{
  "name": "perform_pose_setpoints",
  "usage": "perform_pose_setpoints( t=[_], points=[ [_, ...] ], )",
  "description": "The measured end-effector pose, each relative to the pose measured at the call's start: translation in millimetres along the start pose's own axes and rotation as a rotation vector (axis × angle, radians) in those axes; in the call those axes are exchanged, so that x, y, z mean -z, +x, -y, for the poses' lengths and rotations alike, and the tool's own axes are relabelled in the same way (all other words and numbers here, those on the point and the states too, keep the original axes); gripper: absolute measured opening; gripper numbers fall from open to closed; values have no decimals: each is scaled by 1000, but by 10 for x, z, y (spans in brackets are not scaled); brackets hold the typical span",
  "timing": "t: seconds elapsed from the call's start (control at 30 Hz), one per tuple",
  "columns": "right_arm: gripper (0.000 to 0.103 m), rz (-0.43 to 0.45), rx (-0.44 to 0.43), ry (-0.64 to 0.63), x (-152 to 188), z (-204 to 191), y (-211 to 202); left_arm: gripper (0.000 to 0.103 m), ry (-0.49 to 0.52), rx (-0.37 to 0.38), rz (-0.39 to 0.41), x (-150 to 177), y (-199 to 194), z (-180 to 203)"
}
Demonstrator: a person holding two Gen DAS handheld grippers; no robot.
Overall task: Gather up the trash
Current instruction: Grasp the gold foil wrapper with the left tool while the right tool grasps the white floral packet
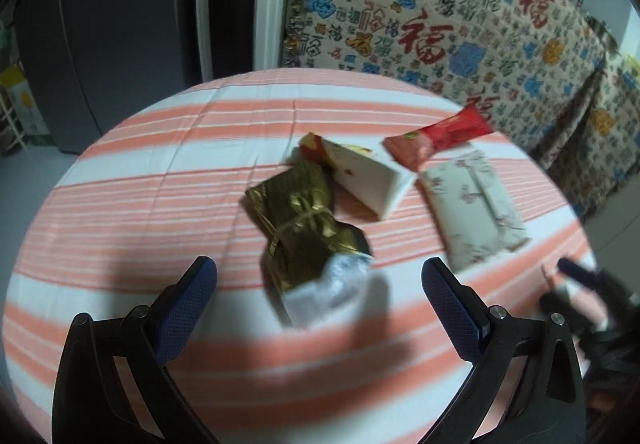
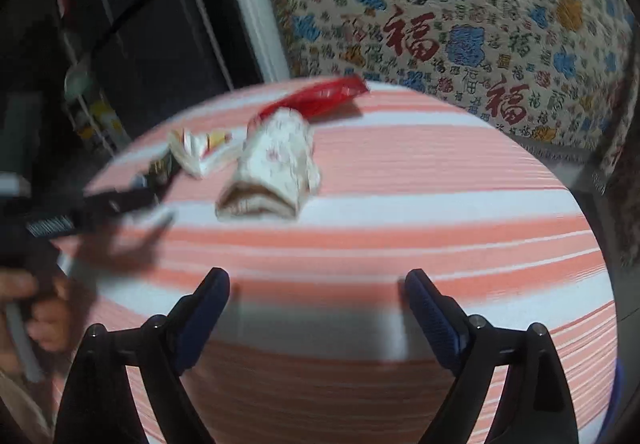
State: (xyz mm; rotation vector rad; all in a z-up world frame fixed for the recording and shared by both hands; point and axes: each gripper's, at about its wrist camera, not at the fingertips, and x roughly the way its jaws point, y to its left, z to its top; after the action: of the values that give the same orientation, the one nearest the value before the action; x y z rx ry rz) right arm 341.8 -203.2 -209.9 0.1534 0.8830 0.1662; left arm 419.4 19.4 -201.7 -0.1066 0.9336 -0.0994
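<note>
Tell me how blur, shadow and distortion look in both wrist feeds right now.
Left wrist: slight motion blur, gold wrapper still readable; the left hand-held gripper throws a shadow on the striped tablecloth. Right wrist: heavier smear, tissue pack and red wrapper streaked. Fisheye bends both tables' edges.

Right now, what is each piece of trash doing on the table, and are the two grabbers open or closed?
Gold foil wrapper: torn open, silver lining showing, lying in front of the left gripper.
White carton: tipped on its side.
Red snack wrapper: lying flat near the table's far edge.
Floral tissue pack: lying flat.
Left gripper: open, holding nothing.
Right gripper: open, holding nothing.
</note>
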Motion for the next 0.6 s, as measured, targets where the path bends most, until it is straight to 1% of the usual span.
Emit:
perform_pose_setpoints(
  t=[0.03, 0.07, 0.17, 0.2, 0.23, 0.27, 0.3, 0.33, 0.4, 0.47, 0.53, 0.6],
  points=[
    [92, 9, -20, 15, -74, 1, 20, 92, 13, -14, 0, -2, 24, -1],
    [92, 8, -42, 21, -153, -13, 68, 88, 32, -26, -2, 4, 46, -1],
    [92, -35, -62, 15, -355, -117, 347, 74, 58, -38, 5, 22, 58, -10],
    [92, -45, -61, 10, -397, -156, 439, 62, 68, -42, 11, 30, 50, -7],
    [89, -69, -55, 3, -442, -207, 543, 45, 74, -41, 13, 39, 35, -10],
    [84, -94, -50, 0, -463, -233, 617, 46, 77, -30, 13, 54, 15, -12],
    [63, -120, -45, -11, -468, -249, 688, 46, 77, -18, 16, 73, -11, -12],
    [60, -100, -6, -44, -458, -275, 660, 46, 81, -10, 22, 117, -58, -4],
    [59, -97, -31, -50, -395, -243, 571, 46, 87, 5, 24, 188, -137, 25],
    [59, -97, -35, -61, -279, -186, 436, 46, 96, 35, 23, 356, -299, 78],
    [59, -93, -41, -93, -108, -110, 217, 46, 119, 52, 17, 556, -477, 161],
    [59, -97, -37, -131, 125, -102, -56, 47, 159, 51, 10, 838, -686, 274]
  ],
)
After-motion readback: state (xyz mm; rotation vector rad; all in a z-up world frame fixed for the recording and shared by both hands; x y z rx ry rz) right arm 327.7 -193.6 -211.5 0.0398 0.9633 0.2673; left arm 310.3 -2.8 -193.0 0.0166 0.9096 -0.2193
